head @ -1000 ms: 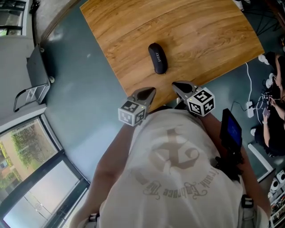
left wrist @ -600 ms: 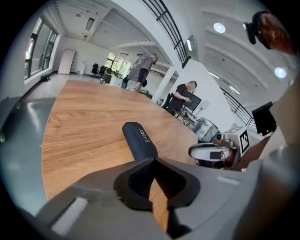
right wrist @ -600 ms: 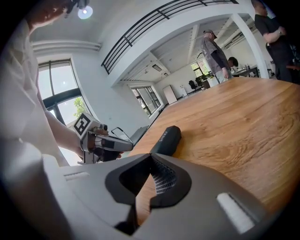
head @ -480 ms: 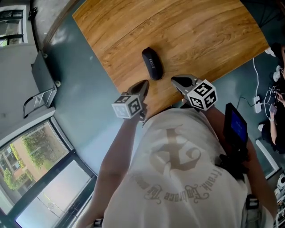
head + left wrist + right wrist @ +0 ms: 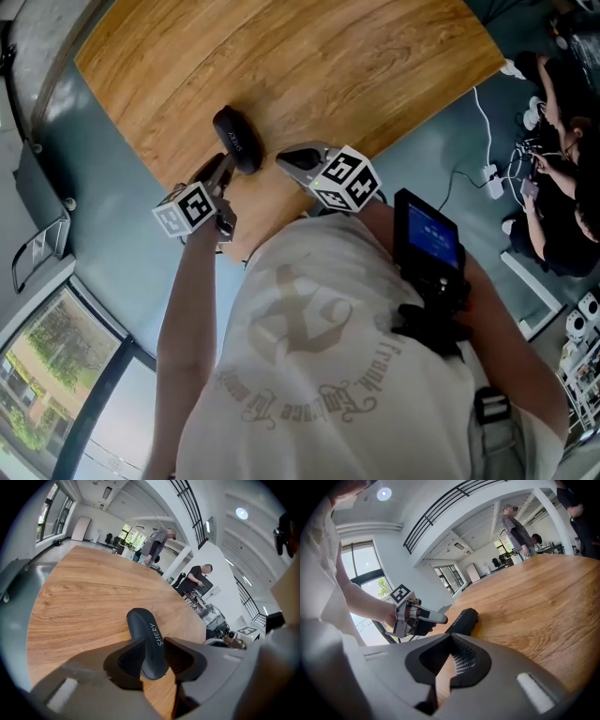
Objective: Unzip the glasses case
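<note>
1. The left claw point(image 5: 151, 643) is clamped on the near end of the glasses case point(image 5: 145, 620). One jaw presses each long side, and the rest of the case runs straight ahead, beyond the tips.
2. The case is dark, long and rounded and lies flat on the wooden counter point(image 5: 79, 597). Pale lettering reading "SHERY" runs along its top, just past the right-hand jaw.
3. In the head view the left claw point(image 5: 225, 171) meets the case point(image 5: 237, 141) at the end nearest the person, close to the counter point(image 5: 328, 66) edge.
4. The right claw point(image 5: 447, 638) has its jaw tips together and nothing between them. Bare wood shows through the opening behind the tips.
5. Ahead of the right claw and slightly to its left lies the case point(image 5: 461, 620), near it but apart. Further left, the left claw point(image 5: 419, 617) reaches in to the case's end.
6. In the head view the right claw point(image 5: 286, 157) points at the case from just beside it, over the counter's near edge.
</note>
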`<state>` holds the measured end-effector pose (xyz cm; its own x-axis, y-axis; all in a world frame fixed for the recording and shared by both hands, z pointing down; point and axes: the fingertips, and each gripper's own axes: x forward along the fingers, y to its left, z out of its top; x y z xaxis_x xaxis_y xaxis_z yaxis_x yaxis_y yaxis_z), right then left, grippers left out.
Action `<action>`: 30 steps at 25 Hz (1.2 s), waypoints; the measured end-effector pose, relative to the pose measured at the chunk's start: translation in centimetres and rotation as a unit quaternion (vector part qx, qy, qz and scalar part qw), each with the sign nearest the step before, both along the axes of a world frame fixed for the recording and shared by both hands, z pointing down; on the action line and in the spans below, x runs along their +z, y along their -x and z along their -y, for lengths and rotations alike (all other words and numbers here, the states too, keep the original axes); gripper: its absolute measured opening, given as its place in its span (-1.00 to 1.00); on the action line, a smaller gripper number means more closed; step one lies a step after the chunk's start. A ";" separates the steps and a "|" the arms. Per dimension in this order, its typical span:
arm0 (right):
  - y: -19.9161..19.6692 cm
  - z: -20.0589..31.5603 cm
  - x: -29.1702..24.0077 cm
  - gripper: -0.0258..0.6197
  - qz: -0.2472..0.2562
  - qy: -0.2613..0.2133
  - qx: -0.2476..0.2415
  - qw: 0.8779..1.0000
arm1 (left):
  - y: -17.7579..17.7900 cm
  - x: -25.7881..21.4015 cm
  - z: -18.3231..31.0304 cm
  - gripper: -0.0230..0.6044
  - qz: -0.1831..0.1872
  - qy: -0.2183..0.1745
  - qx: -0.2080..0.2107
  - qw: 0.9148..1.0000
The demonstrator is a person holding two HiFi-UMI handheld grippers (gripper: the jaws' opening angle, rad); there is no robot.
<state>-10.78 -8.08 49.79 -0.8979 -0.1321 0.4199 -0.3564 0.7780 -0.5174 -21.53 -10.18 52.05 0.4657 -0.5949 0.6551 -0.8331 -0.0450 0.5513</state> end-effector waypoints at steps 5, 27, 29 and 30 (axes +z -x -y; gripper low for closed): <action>-0.3 0.9 0.2 -0.90 0.003 0.004 0.001 1.000 | -0.5 0.6 1.0 -0.23 -0.020 0.023 0.004 1.000; -1.5 0.7 1.1 -0.90 -0.001 0.018 0.029 0.999 | -2.1 3.5 2.6 0.23 0.003 0.130 0.031 0.991; -1.6 0.8 1.0 -0.90 -0.001 0.018 0.031 0.999 | -2.2 3.9 2.5 0.23 0.002 0.138 0.030 0.990; -1.6 0.8 1.0 -0.90 0.000 0.018 0.031 0.999 | -2.3 4.1 2.4 0.23 0.001 0.142 0.029 0.989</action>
<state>-9.16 -8.92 50.82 -0.8882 -0.1729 0.4256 -0.4040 0.7350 -0.5446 -19.28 -12.62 56.19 0.4919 -0.3583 0.7935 -0.8351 0.0635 0.5464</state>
